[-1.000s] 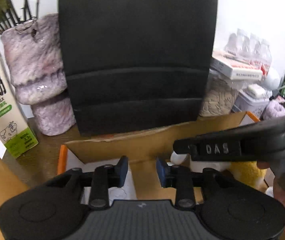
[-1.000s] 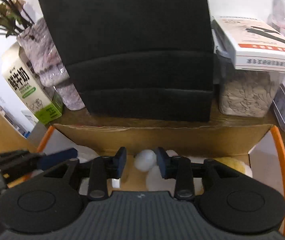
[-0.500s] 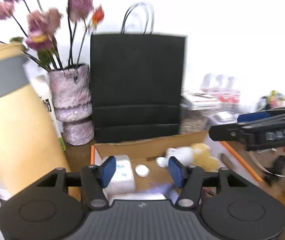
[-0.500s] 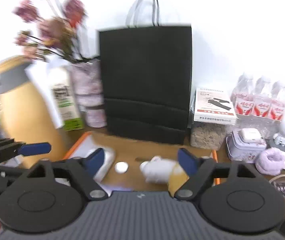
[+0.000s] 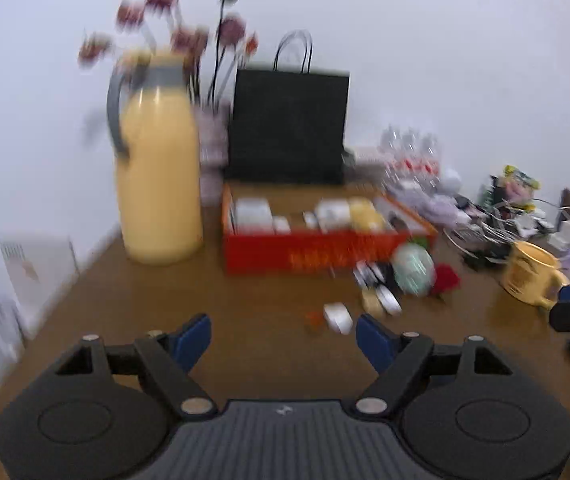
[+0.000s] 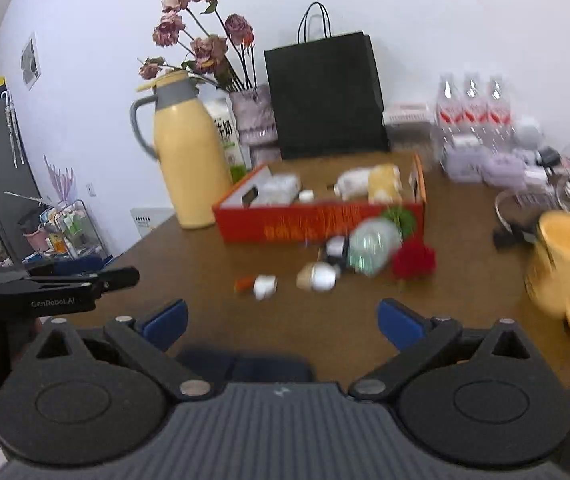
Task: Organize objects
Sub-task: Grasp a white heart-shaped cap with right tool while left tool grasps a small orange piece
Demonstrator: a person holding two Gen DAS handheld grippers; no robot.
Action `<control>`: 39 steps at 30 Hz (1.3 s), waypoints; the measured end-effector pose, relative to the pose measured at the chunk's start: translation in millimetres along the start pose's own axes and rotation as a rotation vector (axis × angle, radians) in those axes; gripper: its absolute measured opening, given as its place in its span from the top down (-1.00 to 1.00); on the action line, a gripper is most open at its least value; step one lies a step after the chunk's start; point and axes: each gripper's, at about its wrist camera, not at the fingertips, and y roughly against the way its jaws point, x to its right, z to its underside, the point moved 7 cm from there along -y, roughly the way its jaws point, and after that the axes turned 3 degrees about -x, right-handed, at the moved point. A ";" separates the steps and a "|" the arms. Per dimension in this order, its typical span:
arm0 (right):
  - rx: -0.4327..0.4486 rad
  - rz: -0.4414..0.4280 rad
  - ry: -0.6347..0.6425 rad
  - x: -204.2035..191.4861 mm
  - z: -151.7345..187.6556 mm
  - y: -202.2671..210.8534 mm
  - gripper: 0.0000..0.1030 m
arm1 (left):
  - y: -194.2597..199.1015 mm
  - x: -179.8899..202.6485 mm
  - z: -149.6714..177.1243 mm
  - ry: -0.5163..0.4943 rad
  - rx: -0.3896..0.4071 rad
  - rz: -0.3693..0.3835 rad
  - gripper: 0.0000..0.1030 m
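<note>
Surveying: we are looking over a brown table (image 6: 213, 248) from its near edge, working from the biggest thing down to the smallest.
Box: we are seeing the red box (image 6: 319, 222) at 12 o'clock from both tools, open on top, with a few pale items and a yellow one already lying inside it.
Loose pile: we are finding the things not yet put away on the bare wood just in front of the box, between it and us, well apart from both tools.
Green bottle: we are reading the green bottle (image 6: 373, 250) as lying on its side, its long axis running roughly from 8 to 2 o'clock, touching or nearly touching the red flower (image 6: 413, 260).
Small white piece: we are placing the small white piece (image 6: 265, 285) at about 11 o'clock from the right gripper (image 6: 283, 320) and about 12 to 1 o'clock from the left gripper (image 5: 283, 338); blur is hiding what it is.
Nearer hand: we are judging the two about equally near, the left lined up slightly better on the white piece, the right on the bottle and flower.
Tools: we are watching both sets of jaws opening wide, with nothing between them.
Caution: we are noting the yellow mug (image 6: 565, 268) standing at 2 o'clock, close to the right tool's path.
</note>
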 end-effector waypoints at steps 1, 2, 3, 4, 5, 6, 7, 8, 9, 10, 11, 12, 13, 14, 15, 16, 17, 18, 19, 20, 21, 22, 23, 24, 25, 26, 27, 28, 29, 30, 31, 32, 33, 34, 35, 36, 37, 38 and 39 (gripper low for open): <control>-0.011 -0.005 0.020 -3.4 7.7 4.6 -1.00 | 2.7 2.0 7.3 0.008 -0.018 0.014 -0.52; -0.015 -0.006 0.040 -6.4 12.2 8.2 -1.00 | 1.9 4.1 11.0 -0.004 -0.027 0.020 -0.52; -0.014 0.001 0.058 -7.1 13.6 9.8 -1.00 | 0.9 5.9 12.4 -0.014 -0.021 0.013 -0.51; -0.010 0.010 0.068 -6.4 13.7 10.7 -1.00 | -2.9 7.1 11.7 -0.025 -0.010 0.001 -0.44; -0.004 0.029 0.071 -4.0 11.1 7.9 -1.00 | -9.0 8.4 10.2 -0.038 -0.006 -0.009 -0.36; 0.002 0.052 0.069 -1.7 9.9 3.7 -1.00 | -18.6 10.6 8.4 -0.053 -0.012 -0.011 -0.22; 0.004 0.073 0.066 0.6 6.7 -3.0 -0.96 | -28.2 11.1 6.6 -0.066 -0.016 -0.008 -0.17; 0.001 0.089 0.064 2.9 3.7 -12.5 -0.94 | -38.8 12.6 5.3 -0.077 -0.020 -0.003 -0.14; -0.005 0.099 0.063 4.6 1.6 -23.6 -0.87 | -52.3 13.6 2.9 -0.093 -0.027 0.000 -0.11; -0.015 0.108 0.064 5.1 -0.1 -34.2 -0.78 | -64.7 14.5 1.3 -0.114 -0.030 0.009 -0.08; -0.027 0.115 0.078 4.5 -1.0 -46.8 -0.73 | -77.9 15.9 0.2 -0.138 -0.037 0.015 -0.06; -0.039 0.112 0.093 2.6 -2.0 -58.4 -0.62 | -91.3 17.4 -1.1 -0.165 -0.051 0.020 -0.06; -0.053 0.102 0.108 -0.1 -3.3 -70.4 -0.51 | -104.2 19.0 -2.8 -0.194 -0.059 0.030 -0.06; -0.071 0.090 0.122 -3.3 -4.9 -82.8 -0.47 | -118.2 19.5 -5.0 -0.226 -0.063 0.040 -0.05; -0.084 0.075 0.137 -7.3 -7.4 -94.8 -0.44 | -130.5 19.6 -6.6 -0.245 -0.079 0.041 -0.02; -0.094 0.059 0.155 -11.7 -10.3 -107.4 -0.41 | -141.1 19.6 -8.3 -0.257 -0.096 0.044 0.00; -0.109 0.052 0.172 -15.4 -12.1 -118.2 -0.39 | -150.0 19.8 -10.3 -0.268 -0.100 0.059 0.00; -0.122 0.049 0.190 -18.6 -14.1 -128.9 -0.39 | -157.8 19.8 -12.5 -0.280 -0.096 0.078 0.00; -0.137 0.041 0.214 -21.4 -15.6 -140.1 -0.39 | -165.0 19.3 -13.7 -0.290 -0.097 0.090 0.03; -0.162 0.027 0.240 -24.3 -17.2 -153.4 -0.35 | -171.6 18.6 -13.8 -0.296 -0.105 0.093 0.08; -0.183 0.024 0.260 -25.6 -18.3 -165.3 -0.32 | -175.8 18.0 -13.2 -0.302 -0.116 0.099 0.21; -0.204 0.020 0.274 -26.4 -18.8 -176.8 -0.26 | -181.2 16.1 -12.1 -0.305 -0.134 0.107 0.50; -0.224 0.014 0.275 -26.2 -20.2 -188.2 -0.21 | -182.9 12.8 -12.3 -0.293 -0.129 0.117 0.67; -0.241 0.006 0.274 -26.2 -21.4 -196.7 -0.15 | -183.7 9.6 -12.2 -0.282 -0.136 0.138 0.82; -0.252 -0.005 0.275 -26.6 -22.7 -205.0 -0.04 | -183.3 6.7 -13.1 -0.268 -0.136 0.151 0.82; -0.260 -0.013 0.279 -26.8 -22.8 -211.0 -0.01 | -183.6 2.4 -14.7 -0.242 -0.126 0.152 0.82; -0.272 -0.027 0.288 -27.9 -22.6 -217.3 -0.01 | -183.9 -2.2 -16.8 -0.220 -0.115 0.150 0.83; -0.281 -0.037 0.293 -28.7 -21.6 -223.1 -0.01 | -185.2 -6.9 -18.7 -0.197 -0.112 0.144 0.83; -0.293 -0.039 0.295 -29.2 -20.2 -229.8 0.04 | -186.1 -12.6 -20.7 -0.166 -0.113 0.139 0.83; -0.292 -0.037 0.304 -29.5 -19.0 -234.2 0.04 | -186.7 -16.9 -22.7 -0.138 -0.114 0.142 0.83; -0.282 -0.038 0.314 -30.9 -19.8 -235.7 0.12 | -186.9 -21.4 -24.2 -0.111 -0.114 0.150 0.83; -0.286 -0.046 0.311 -32.1 -21.0 -237.4 0.22 | -186.7 -25.7 -25.6 -0.088 -0.114 0.155 0.83; -0.287 -0.047 0.316 -33.1 -21.7 -237.5 0.44 | -187.3 -29.4 -26.7 -0.070 -0.120 0.155 0.83; -0.287 -0.048 0.317 -33.5 -22.2 -237.5 0.44 | -187.9 -32.5 -27.6 -0.051 -0.128 0.157 0.83; -0.287 -0.047 0.316 -33.5 -22.2 -237.4 0.44 | -188.2 -35.1 -28.2 -0.033 -0.137 0.162 0.83; -0.284 -0.046 0.318 -33.5 -21.7 -237.2 0.45 | -187.9 -37.2 -28.7 -0.018 -0.141 0.167 0.83; -0.281 -0.045 0.319 -33.7 -21.7 -237.0 0.45 | -187.2 -38.4 -29.1 -0.011 -0.141 0.169 0.83; -0.281 -0.042 0.317 -33.8 -21.8 -236.3 0.45 | -186.4 -38.6 -29.3 -0.012 -0.139 0.171 0.83; -0.281 -0.039 0.318 -34.1 -22.0 -236.0 0.45 | -186.3 -38.9 -29.8 -0.012 -0.138 0.167 0.83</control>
